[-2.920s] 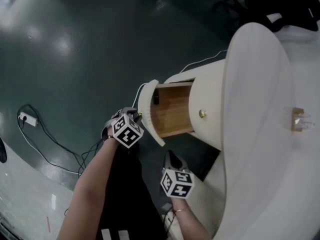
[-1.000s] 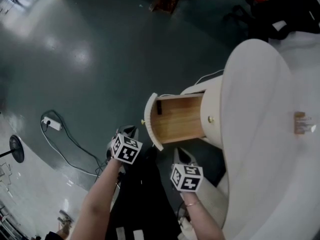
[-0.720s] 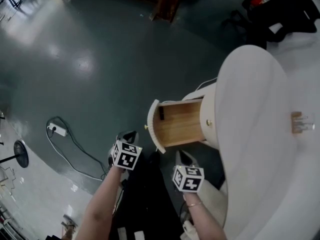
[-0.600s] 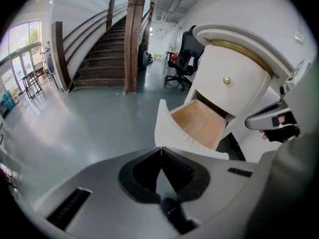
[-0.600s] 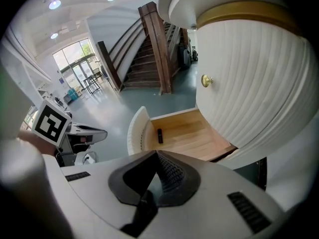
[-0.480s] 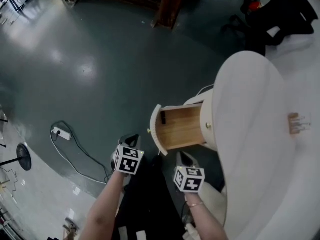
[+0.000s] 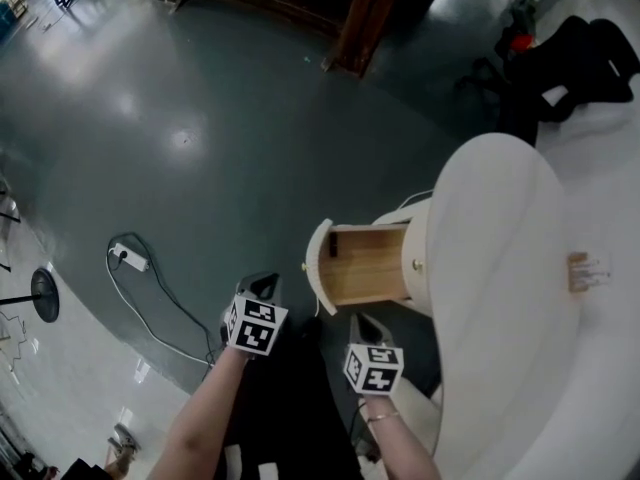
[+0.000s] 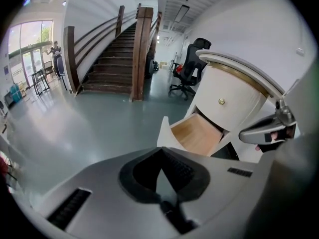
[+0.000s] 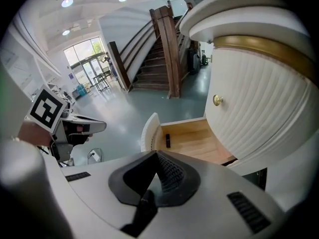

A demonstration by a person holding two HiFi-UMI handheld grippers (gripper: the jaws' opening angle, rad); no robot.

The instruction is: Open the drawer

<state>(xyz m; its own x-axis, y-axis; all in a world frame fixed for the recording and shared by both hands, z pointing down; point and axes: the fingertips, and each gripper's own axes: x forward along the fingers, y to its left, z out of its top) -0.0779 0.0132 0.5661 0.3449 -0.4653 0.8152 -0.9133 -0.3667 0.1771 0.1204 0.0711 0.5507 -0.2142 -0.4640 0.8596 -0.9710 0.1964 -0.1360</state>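
Observation:
The white round cabinet (image 7: 500, 298) has its lower drawer (image 7: 365, 265) pulled out, its wooden inside showing behind the curved white front (image 7: 320, 266). A small dark object (image 9: 168, 140) lies in the drawer. A brass knob (image 9: 217, 100) sits on the shut drawer above. My left gripper (image 7: 263, 286) hangs shut and holds nothing, left of and short of the drawer front. My right gripper (image 7: 361, 321) is also shut and holds nothing, just below the drawer. In the left gripper view the jaws (image 8: 160, 152) meet, with the drawer (image 8: 197, 136) ahead on the right.
A power strip with its cable (image 7: 130, 259) lies on the grey floor to the left. A wooden staircase (image 8: 114, 59) and an office chair (image 8: 192, 68) stand beyond. Dark bags (image 7: 570, 58) lie behind the cabinet. A small clear object (image 7: 583, 268) rests on the cabinet top.
My left gripper has come off the drawer front and both grippers have risen and drawn back from it. The drawer stays pulled out.

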